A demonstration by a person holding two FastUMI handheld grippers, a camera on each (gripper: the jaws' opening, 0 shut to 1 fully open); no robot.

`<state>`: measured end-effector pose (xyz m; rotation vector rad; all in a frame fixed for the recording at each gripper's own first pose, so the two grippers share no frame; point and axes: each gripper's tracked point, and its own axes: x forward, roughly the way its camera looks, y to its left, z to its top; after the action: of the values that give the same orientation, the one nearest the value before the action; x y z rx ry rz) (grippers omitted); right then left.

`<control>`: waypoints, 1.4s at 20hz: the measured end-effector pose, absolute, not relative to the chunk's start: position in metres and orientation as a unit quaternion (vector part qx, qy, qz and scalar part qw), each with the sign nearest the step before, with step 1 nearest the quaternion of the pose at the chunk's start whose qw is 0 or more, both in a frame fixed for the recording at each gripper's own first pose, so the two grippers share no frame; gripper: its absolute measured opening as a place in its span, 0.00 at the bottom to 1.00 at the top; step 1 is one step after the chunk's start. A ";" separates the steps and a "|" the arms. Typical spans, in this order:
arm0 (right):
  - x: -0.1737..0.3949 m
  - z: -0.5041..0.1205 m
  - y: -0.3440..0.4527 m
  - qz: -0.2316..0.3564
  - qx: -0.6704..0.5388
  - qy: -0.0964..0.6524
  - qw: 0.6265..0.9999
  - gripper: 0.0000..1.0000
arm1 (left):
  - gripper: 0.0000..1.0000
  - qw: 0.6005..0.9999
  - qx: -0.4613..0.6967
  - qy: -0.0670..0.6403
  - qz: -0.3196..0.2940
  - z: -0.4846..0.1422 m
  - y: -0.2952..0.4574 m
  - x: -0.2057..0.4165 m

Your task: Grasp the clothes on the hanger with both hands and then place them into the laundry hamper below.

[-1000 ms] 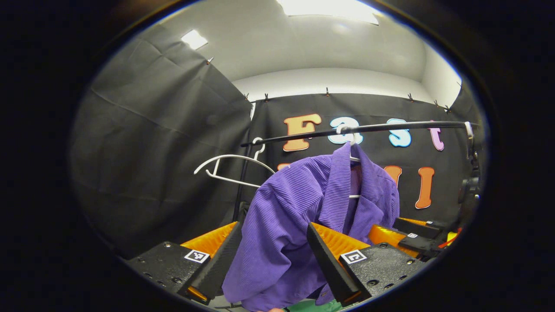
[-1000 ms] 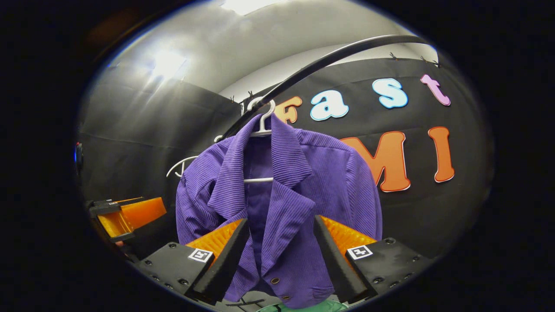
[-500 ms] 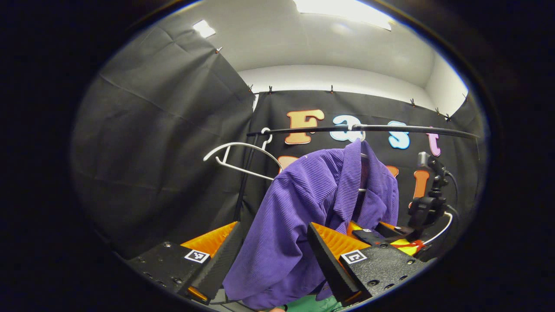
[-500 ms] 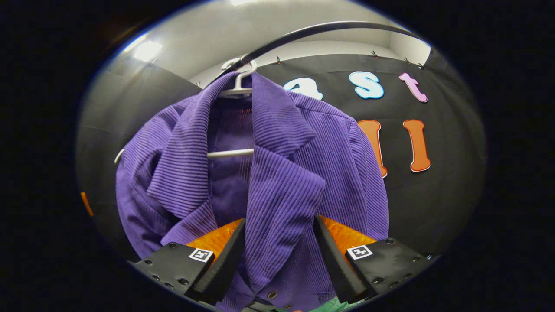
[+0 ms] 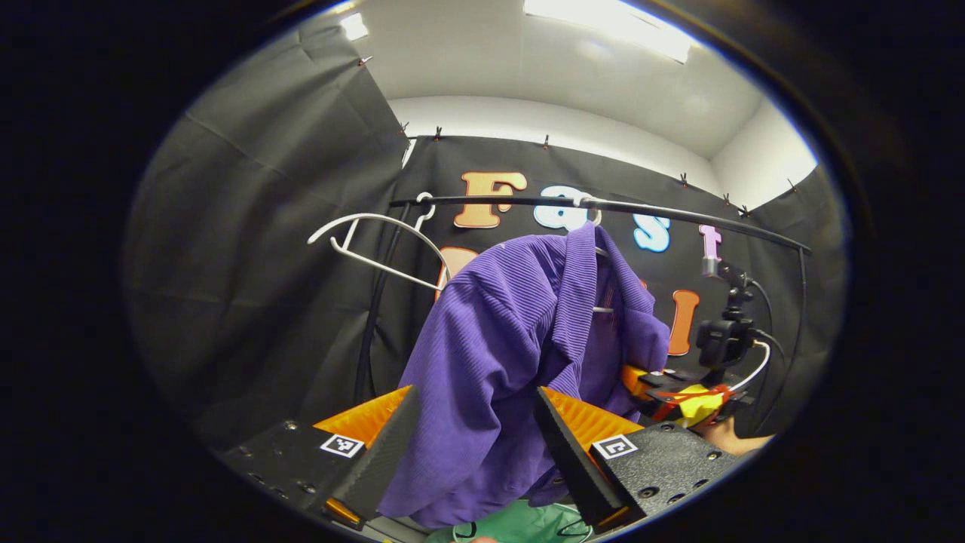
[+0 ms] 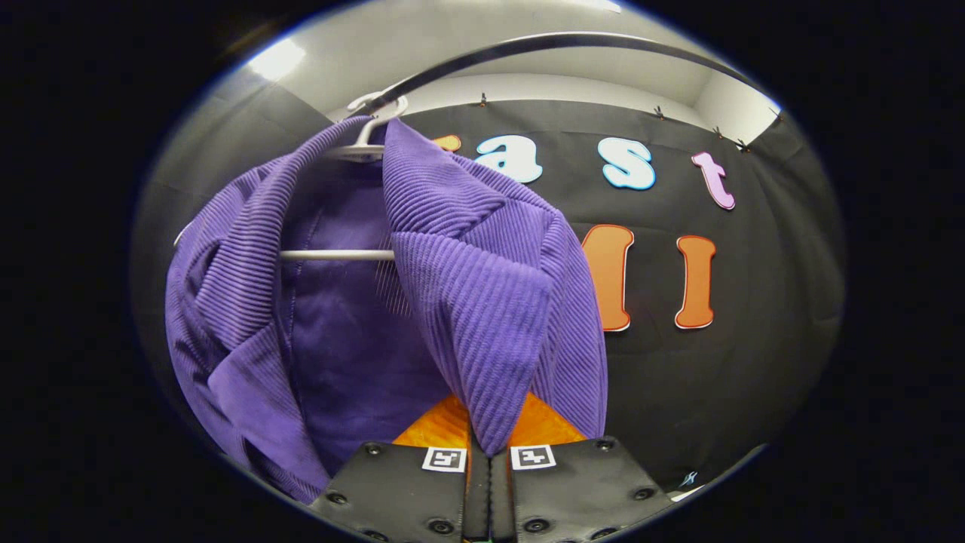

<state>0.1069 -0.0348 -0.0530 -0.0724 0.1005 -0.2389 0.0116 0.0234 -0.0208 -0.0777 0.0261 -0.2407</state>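
Purple corduroy jacket point(image 5: 490, 354) is hanging on a white hanger point(image 6: 354, 147) from the black rail point(image 5: 603, 205), so it's not in the hamper yet. Something green point(image 5: 520, 524) is peeking out right under its hem in the left gripper view, but I can't tell for sure what it is.

In the right gripper view, the right hand-held gripper point(image 6: 488, 452) is pinching the tip of the jacket's front lapel point(image 6: 482, 302), with its fingers pressed together on the fabric and the lapel pulling out toward the camera. The hanger's crossbar point(image 6: 335, 255) is showing across the open front of the jacket.

In the left gripper view, the left hand-held gripper point(image 5: 467, 430) is sitting with its fingers spread wide, and the jacket's shoulder and sleeve side is filling the gap between them. I can't tell if the fingers are touching the cloth, but they aren't squeezing it. The right one point(image 5: 641, 381) is also showing up here at the far edge of the jacket, with a bit of the person's hand point(image 5: 735, 437) below it.

An empty white hanger point(image 5: 369, 245) is hanging further along the rail, near the black upright pole point(image 5: 369, 324).
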 end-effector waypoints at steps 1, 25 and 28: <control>0.098 -0.043 -0.036 -0.107 -0.043 0.041 0.992 0.14 | 0.92 0.992 -0.040 0.014 -0.118 -0.023 0.015 0.011; 0.033 0.045 -0.048 0.081 0.046 -0.077 0.993 0.08 | 0.84 0.997 0.053 -0.010 0.060 -0.104 -0.048 0.099; 0.035 0.044 -0.046 0.078 0.053 -0.084 0.992 0.08 | 0.42 0.997 0.072 -0.008 0.025 -0.082 -0.041 0.081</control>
<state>0.0354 -0.0464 0.0440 0.1054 -0.1678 0.1572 0.0808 -0.0414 -0.0820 0.1433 -0.0164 0.0499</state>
